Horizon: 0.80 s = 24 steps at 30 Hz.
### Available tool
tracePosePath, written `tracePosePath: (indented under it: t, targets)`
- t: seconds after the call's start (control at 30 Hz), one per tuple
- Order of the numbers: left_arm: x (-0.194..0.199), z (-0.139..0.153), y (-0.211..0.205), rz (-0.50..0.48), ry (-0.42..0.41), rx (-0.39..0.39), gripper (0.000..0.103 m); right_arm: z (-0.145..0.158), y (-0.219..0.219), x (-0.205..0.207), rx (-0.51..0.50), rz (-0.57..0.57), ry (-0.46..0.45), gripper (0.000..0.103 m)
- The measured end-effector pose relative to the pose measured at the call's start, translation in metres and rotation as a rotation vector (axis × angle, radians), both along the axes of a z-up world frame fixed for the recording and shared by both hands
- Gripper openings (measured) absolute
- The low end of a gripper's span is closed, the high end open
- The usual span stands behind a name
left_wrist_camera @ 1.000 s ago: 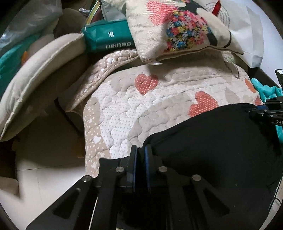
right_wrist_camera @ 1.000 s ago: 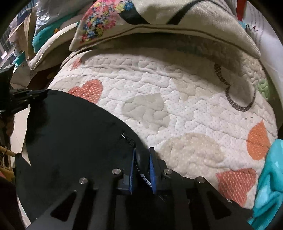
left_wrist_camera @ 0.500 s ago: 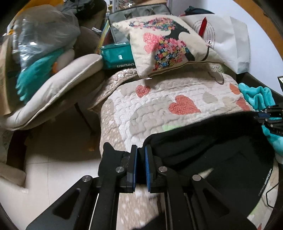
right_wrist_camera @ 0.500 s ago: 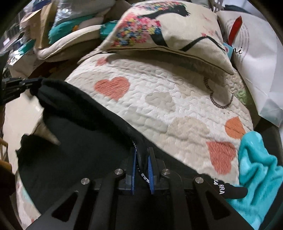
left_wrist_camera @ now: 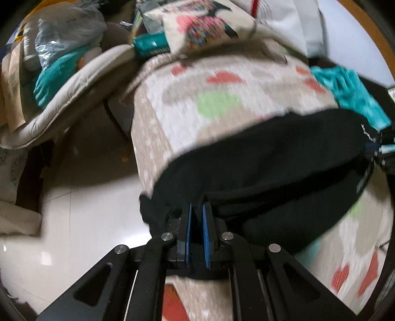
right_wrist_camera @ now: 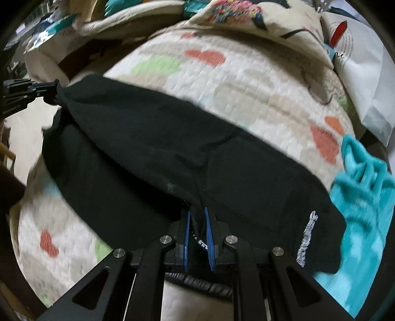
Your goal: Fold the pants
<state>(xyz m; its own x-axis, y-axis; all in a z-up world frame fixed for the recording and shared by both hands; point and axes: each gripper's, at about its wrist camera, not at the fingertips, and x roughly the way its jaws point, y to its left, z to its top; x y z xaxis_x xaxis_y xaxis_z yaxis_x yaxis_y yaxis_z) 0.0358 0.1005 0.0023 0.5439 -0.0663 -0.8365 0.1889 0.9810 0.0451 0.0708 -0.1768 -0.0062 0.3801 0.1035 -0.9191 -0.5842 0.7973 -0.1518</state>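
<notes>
The black pants (left_wrist_camera: pixel 271 158) lie folded across the heart-patterned quilt (left_wrist_camera: pixel 222 98), stretched between my two grippers. My left gripper (left_wrist_camera: pixel 196 210) is shut on the pants' edge at the quilt's left side. My right gripper (right_wrist_camera: pixel 197 212) is shut on the other edge of the pants (right_wrist_camera: pixel 153 138), near white lettering (right_wrist_camera: pixel 307 237) on the fabric. The left gripper also shows at the far left of the right wrist view (right_wrist_camera: pixel 49 89), pinching the cloth. The right gripper shows at the right edge of the left wrist view (left_wrist_camera: pixel 380 145).
A teal blanket (right_wrist_camera: pixel 365 187) lies right of the pants. A floral cushion (left_wrist_camera: pixel 205 22) and a white bag (right_wrist_camera: pixel 365 74) sit at the quilt's far end. A beige chair pad (left_wrist_camera: pixel 69 98) with bags stands left, above the tiled floor (left_wrist_camera: pixel 74 222).
Both grippers have pulled back towards the near end of the quilt with the pants' edge, folding the cloth over itself. More of the quilt beyond the pants shows now.
</notes>
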Motion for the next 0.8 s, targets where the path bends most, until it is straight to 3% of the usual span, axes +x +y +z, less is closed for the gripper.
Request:
tracePosePath:
  t: [0.3,0.4,0.43,0.53,0.6,0.8]
  targets:
    - [-0.029,-0.029,-0.009,-0.021,0.119,0.056,0.011,-0.020,-0.001,-0.030,-0.069,0.015,0.037,0.013]
    - [-0.034,-0.030,-0.001,-0.017,0.139,0.053,0.012,-0.026,-0.002,-0.035,-0.108,0.018,0.058,0.021]
    - [-0.036,-0.028,0.003,-0.008,0.138,0.050,0.012,-0.029,-0.001,-0.037,-0.128,0.020,0.061,0.027]
    - [-0.043,-0.013,0.031,0.067,0.111,-0.002,0.012,-0.028,-0.001,-0.044,-0.196,0.018,0.036,0.046]
    - [-0.046,0.001,0.060,0.146,0.085,-0.076,0.014,-0.023,-0.002,-0.049,-0.198,0.017,0.042,0.057]
    - [-0.033,0.026,0.120,0.406,0.037,-0.218,0.016,0.002,-0.005,-0.056,-0.192,0.032,0.013,0.059]
